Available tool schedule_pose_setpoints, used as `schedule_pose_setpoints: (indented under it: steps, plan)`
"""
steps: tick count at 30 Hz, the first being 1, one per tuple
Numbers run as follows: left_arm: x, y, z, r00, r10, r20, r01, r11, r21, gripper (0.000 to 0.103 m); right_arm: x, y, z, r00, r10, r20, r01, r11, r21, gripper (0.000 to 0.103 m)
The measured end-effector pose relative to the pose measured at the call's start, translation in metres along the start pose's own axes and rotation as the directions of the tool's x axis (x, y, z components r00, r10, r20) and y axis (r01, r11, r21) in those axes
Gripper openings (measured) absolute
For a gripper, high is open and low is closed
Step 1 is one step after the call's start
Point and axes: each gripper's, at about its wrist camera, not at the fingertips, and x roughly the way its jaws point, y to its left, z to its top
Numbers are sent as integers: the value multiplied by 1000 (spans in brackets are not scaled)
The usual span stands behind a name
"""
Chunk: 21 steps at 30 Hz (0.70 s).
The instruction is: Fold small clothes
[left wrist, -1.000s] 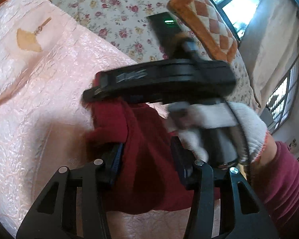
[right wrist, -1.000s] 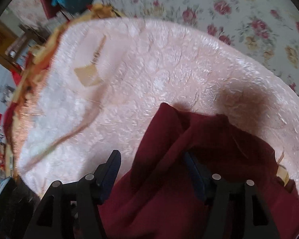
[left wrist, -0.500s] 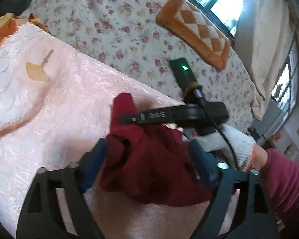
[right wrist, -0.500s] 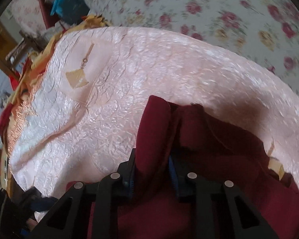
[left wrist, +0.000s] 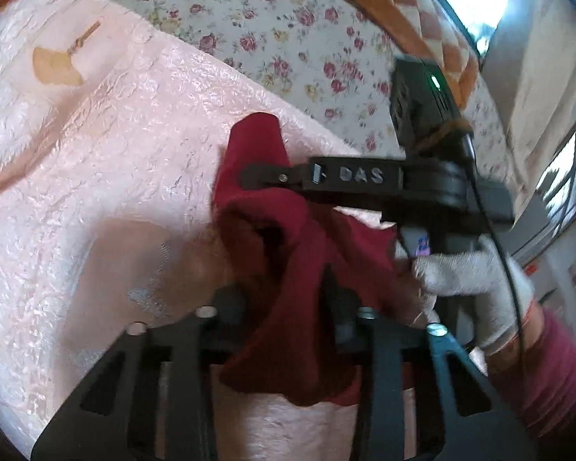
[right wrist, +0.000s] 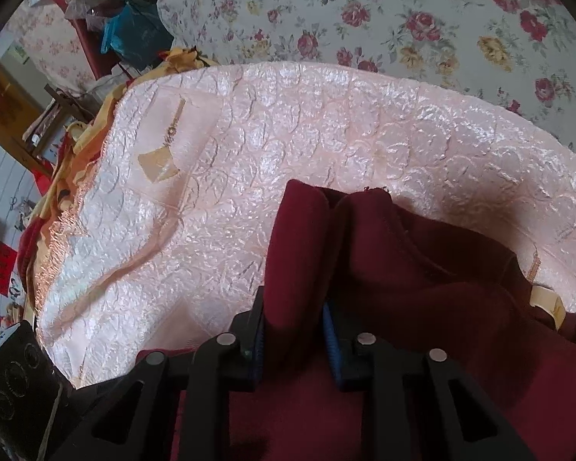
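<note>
A dark red garment (left wrist: 307,269) lies bunched on a pink quilted cover (left wrist: 115,176). My left gripper (left wrist: 288,307) has the cloth filling the gap between its fingers, and its jaws are closing, with the pads pressing the fabric. In the right wrist view my right gripper (right wrist: 295,330) is closing on an upright fold of the garment (right wrist: 299,238), with its blue pads (right wrist: 332,338) tight against it. From the left wrist view the right gripper (left wrist: 249,176) shows side-on, pinching the garment's top, held by a white-gloved hand (left wrist: 472,280).
A floral sheet (left wrist: 272,30) covers the bed beyond the pink cover (right wrist: 288,123). An orange checked pillow (left wrist: 414,27) lies near the window. Yellow fringed cloth (right wrist: 76,161) and a blue bag (right wrist: 130,34) sit past the cover's left edge.
My left jaws spread wide around the garment, then came in on it. My right jaws went from open around the cloth to pinching a fold, which now stands higher.
</note>
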Motion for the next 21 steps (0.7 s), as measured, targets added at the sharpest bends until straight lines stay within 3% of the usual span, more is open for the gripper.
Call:
schedule_pose_setpoints:
  steps: [3, 10, 21]
  plan:
    - [-8, -8, 1, 1000, -20, 10, 21, 1000, -11, 22, -14, -1, -2, 1000, 11, 29, -11, 1000, 9, 21]
    - [-14, -61, -6, 1000, 18, 20, -21, 991, 133, 21, -63, -1, -8, 996, 31, 83, -31, 1000, -2, 21]
    - [16, -146, -25, 999, -2, -33, 11, 966, 259, 17, -159, -36, -41, 981, 4, 195, -12, 999, 41, 21]
